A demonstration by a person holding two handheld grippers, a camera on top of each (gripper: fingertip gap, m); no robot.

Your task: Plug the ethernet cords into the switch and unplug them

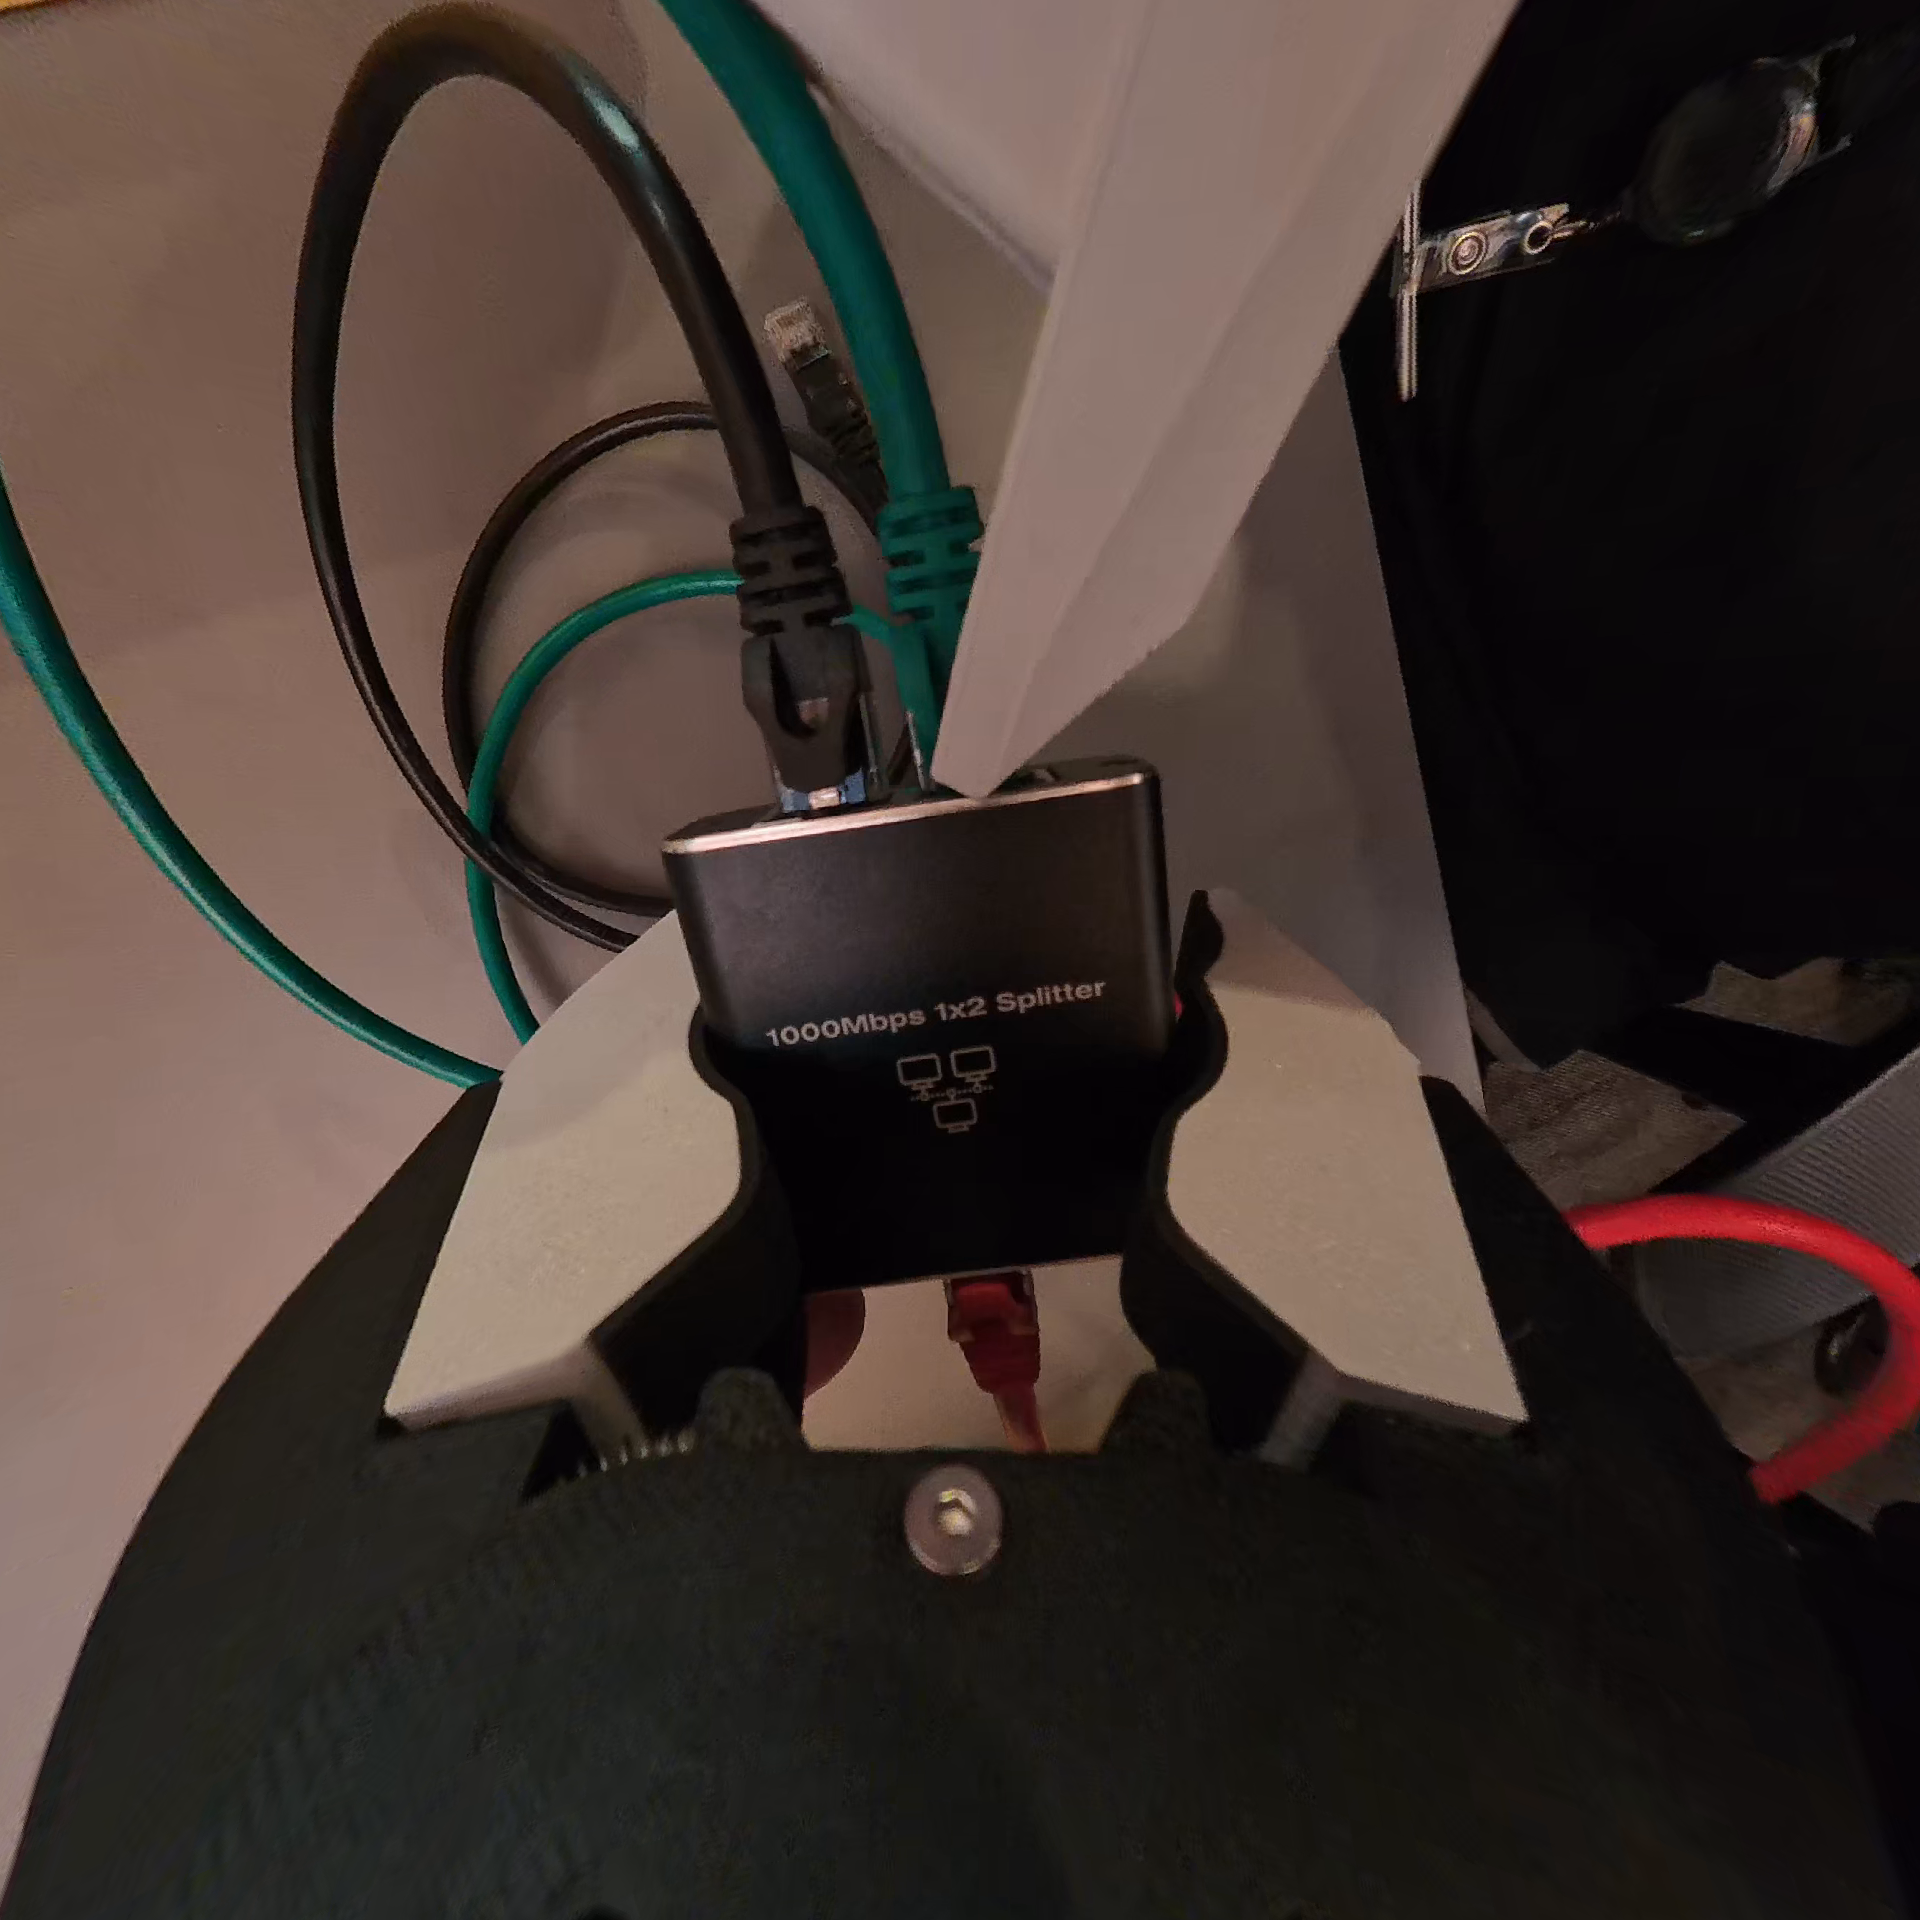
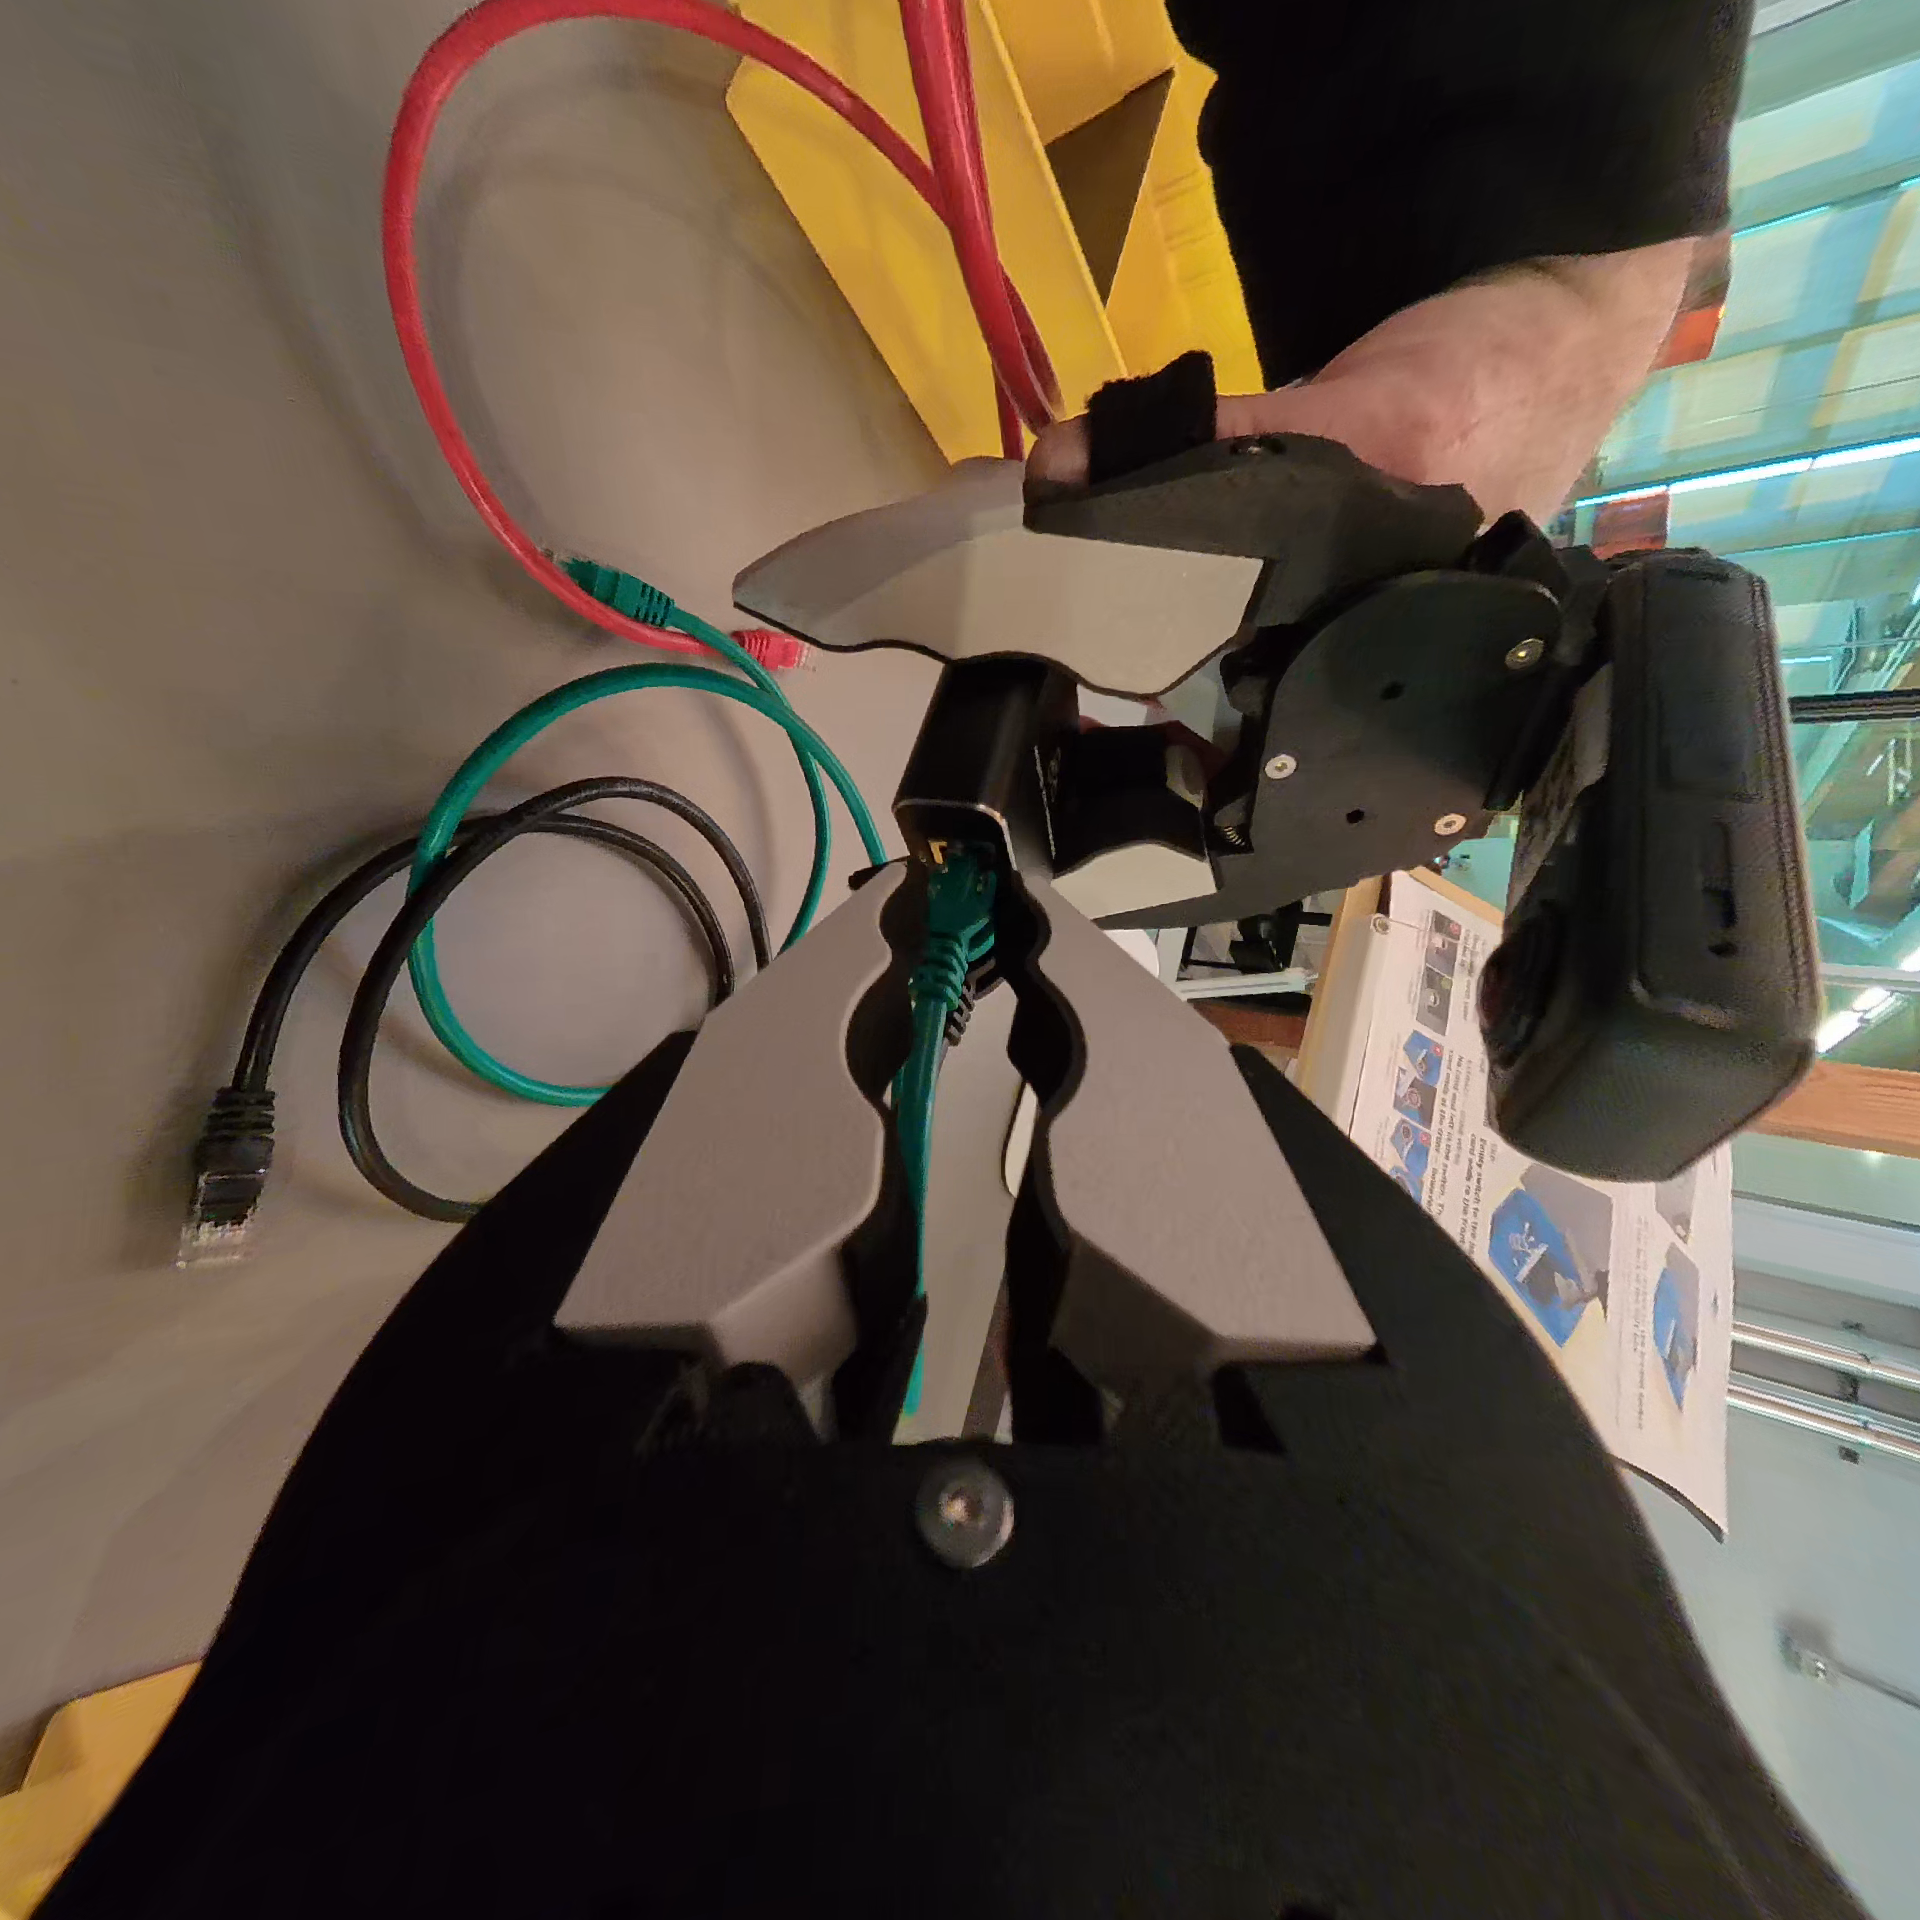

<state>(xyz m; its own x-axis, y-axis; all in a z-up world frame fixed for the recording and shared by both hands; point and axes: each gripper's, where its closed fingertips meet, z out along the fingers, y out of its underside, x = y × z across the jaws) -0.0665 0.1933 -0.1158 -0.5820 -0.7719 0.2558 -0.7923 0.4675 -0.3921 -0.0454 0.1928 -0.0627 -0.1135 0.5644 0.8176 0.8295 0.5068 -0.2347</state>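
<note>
Above the table [image 2: 260,520], the left gripper [image 1: 940,1049] is clamping the switch [image 1: 925,914] steady while the right gripper [image 2: 951,935] is pinching the green plug [image 2: 951,914] at its port.

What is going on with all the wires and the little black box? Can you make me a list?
box: black switch, clamped in the left gripper
green cord: plug at the switch's port, gripped by the right gripper
black cord: plug in the switch, next to the green one
red cord: plug in the switch's opposite end
loose ends: spare black plug, green plug and red plug lying on the table
</note>
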